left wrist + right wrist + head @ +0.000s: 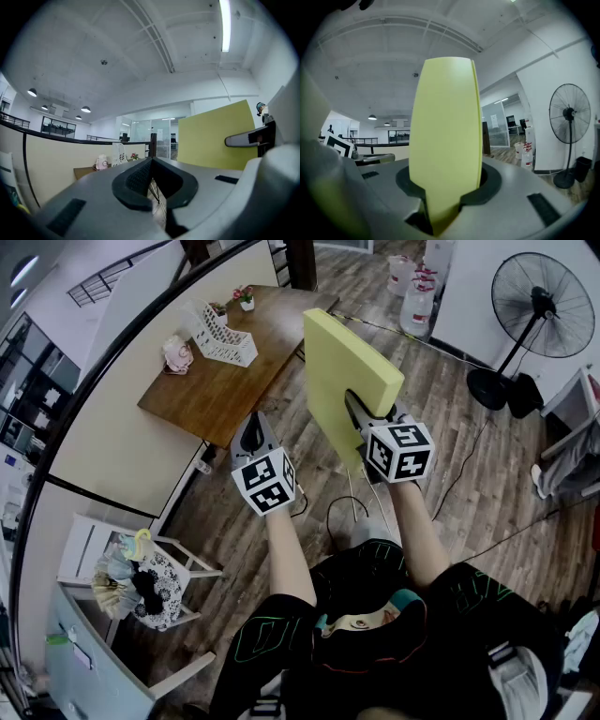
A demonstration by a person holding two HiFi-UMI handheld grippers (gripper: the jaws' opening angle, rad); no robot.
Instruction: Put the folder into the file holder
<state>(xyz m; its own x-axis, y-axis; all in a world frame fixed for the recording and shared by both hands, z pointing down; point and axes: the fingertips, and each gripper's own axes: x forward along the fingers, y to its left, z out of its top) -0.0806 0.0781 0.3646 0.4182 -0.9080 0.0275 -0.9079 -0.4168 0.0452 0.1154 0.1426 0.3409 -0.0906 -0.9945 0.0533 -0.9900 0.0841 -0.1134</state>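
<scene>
My right gripper is shut on a thick yellow folder, held upright on its edge above the wooden floor. In the right gripper view the folder stands tall between the jaws and fills the middle. My left gripper is to the left of it, shut and holding nothing; its jaws meet in the left gripper view, where the folder shows at the right. The white file holder stands on the wooden table ahead, well beyond both grippers.
A pink object and a small potted flower sit on the table beside the holder. A standing fan is at the right, water jugs behind it. A black-railed partition runs along the left. Cables lie on the floor.
</scene>
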